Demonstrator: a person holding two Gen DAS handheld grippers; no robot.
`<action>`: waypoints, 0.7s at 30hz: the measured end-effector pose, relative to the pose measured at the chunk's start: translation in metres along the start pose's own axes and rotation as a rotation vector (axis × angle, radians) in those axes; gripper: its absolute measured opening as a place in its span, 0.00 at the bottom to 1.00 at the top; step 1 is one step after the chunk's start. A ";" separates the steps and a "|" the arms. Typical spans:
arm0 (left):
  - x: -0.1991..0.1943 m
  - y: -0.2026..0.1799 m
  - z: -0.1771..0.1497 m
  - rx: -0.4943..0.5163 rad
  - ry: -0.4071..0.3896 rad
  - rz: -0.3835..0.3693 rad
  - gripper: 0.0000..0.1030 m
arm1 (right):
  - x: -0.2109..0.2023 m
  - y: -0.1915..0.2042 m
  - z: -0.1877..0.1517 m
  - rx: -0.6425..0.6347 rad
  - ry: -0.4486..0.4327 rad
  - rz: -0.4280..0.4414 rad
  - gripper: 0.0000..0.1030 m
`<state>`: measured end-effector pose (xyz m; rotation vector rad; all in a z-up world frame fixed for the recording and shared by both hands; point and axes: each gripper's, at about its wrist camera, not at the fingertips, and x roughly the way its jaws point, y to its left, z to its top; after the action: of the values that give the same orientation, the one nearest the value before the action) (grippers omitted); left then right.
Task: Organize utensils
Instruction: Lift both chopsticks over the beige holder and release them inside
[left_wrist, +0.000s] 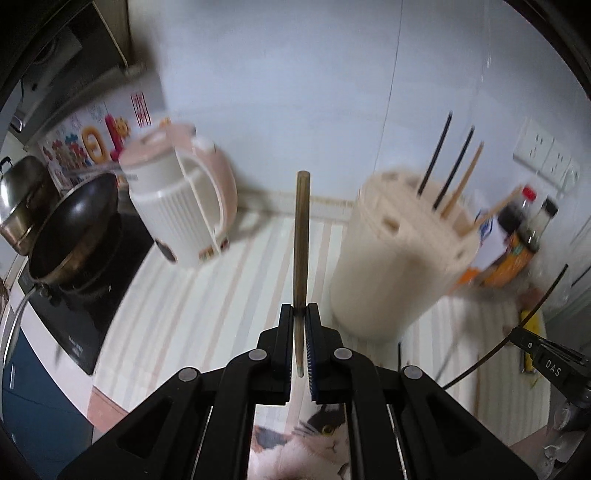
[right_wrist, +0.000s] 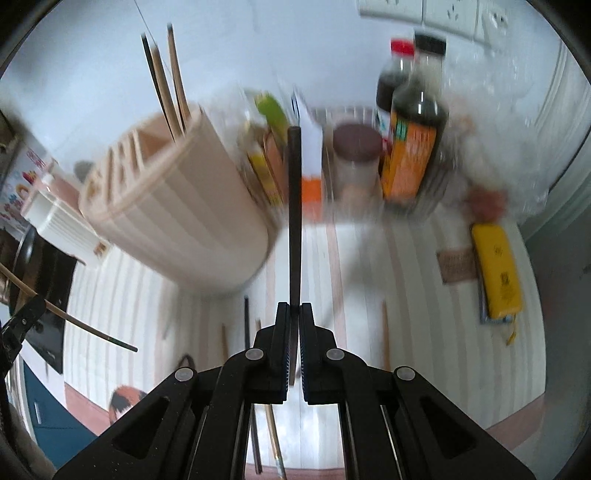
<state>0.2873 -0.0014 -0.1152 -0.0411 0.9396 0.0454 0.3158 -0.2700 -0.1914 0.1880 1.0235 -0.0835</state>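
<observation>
The striped countertop (left_wrist: 229, 266) carries everything, and the largest task piece on it is the cream utensil holder (left_wrist: 399, 258), a slotted tub already bristling with dark and wooden chopsticks (left_wrist: 448, 168) at its far side. Left of it stand a pink-and-white electric kettle (left_wrist: 177, 199) and a dark wok (left_wrist: 74, 229); soy sauce bottles (right_wrist: 413, 122) crowd the corner behind.

The left gripper (left_wrist: 300, 312) is clamped tight on a wooden chopstick (left_wrist: 301, 236), which points forward over the counter, left of the holder. The right gripper (right_wrist: 294, 308) is likewise pinched closed on a black chopstick (right_wrist: 294, 206), just right of the holder's rim. More loose chopsticks (right_wrist: 246, 321) lie on the counter below.

Both sticks look ready for dropping in. It would go best one hand at a time — tip the stick nearly upright, line its lower end over an open slot clear of the standing sticks, lower it partway, then release.
</observation>
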 end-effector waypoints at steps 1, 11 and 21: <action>-0.005 0.000 0.006 -0.003 -0.017 -0.003 0.04 | -0.007 0.002 0.005 -0.001 -0.016 0.006 0.05; -0.069 0.003 0.076 -0.032 -0.158 -0.070 0.04 | -0.083 0.024 0.068 0.000 -0.131 0.114 0.04; -0.100 -0.036 0.136 -0.012 -0.226 -0.208 0.04 | -0.140 0.035 0.134 0.008 -0.264 0.195 0.04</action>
<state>0.3402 -0.0315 0.0467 -0.1422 0.7053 -0.1349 0.3615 -0.2643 0.0000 0.2761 0.7378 0.0641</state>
